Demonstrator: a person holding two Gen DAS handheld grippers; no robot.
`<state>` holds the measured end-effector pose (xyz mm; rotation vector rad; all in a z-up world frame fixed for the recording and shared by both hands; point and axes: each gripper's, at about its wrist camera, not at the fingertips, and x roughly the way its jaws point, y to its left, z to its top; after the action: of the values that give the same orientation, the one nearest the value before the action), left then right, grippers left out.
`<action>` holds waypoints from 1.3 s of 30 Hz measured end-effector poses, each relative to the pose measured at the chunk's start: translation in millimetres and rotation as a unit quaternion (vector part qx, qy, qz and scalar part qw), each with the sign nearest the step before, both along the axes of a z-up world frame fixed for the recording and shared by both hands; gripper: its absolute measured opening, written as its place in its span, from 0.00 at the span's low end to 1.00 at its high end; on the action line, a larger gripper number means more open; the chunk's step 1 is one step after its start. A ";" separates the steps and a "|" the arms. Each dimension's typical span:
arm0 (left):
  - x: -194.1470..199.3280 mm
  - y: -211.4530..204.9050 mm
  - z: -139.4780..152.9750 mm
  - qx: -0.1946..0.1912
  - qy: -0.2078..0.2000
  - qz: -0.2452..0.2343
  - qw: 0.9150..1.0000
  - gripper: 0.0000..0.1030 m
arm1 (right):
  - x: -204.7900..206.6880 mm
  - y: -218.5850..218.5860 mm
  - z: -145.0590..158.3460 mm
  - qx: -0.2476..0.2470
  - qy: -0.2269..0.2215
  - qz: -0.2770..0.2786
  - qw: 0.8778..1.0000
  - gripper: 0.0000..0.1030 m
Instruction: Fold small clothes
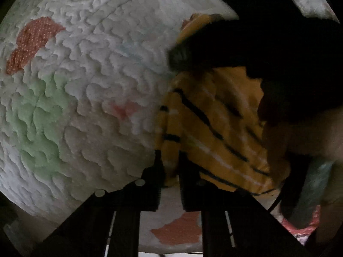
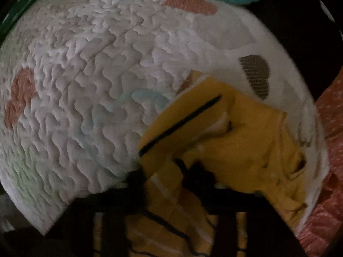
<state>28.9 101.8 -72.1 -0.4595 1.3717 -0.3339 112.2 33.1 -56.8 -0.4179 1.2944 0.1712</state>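
A yellow garment (image 1: 214, 132) with black and white stripes is seen lying crumpled on a white quilt (image 1: 96, 75), near the quilt's edge; in the right wrist view part of it (image 2: 246, 145) is already doubled over.

The left gripper (image 1: 170, 171) is closed on the garment's edge, with cloth pinched between the narrow jaws. The right gripper (image 2: 169, 177) is also closed on yellow cloth, though blur and darkness make the exact hold hard to read.

The step in hand is judged to be the lifting of two points of the garment for a fold. It is best done if both pinches are kept on a single layer at matching corners, the cloth is drawn taut between them before it is carried over, and the edges are laid flush so no bunching is trapped beneath. A slipped or uneven pinch would likely leave a skewed fold.

Both grippers are pointed steeply down at the quilt. The right one is seen as a dark shape (image 1: 246, 47) above the garment in the left wrist view, close to the left gripper.
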 end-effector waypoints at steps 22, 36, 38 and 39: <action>-11.8 -131.9 57.9 -0.160 -0.062 -0.129 0.977 0.18 | -97.5 -362.5 37.7 0.225 -0.092 -0.314 0.918 0.11; -11.4 -144.7 35.9 -0.077 -0.014 -0.150 0.986 0.18 | -129.8 -402.4 48.5 0.175 -0.143 -0.374 0.899 0.31; -13.4 -147.9 39.9 -0.079 -0.018 -0.154 0.985 0.18 | -130.9 -407.1 59.8 0.203 -0.155 -0.373 0.892 0.32; -14.7 -149.6 41.5 -0.080 -0.020 -0.156 0.984 0.18 | -130.3 -408.6 61.4 0.216 -0.154 -0.374 0.889 0.32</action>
<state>14.2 -47.8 -30.6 -0.3658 1.3847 -0.7106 -18.1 -375.5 4.6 0.4363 0.9822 -0.2517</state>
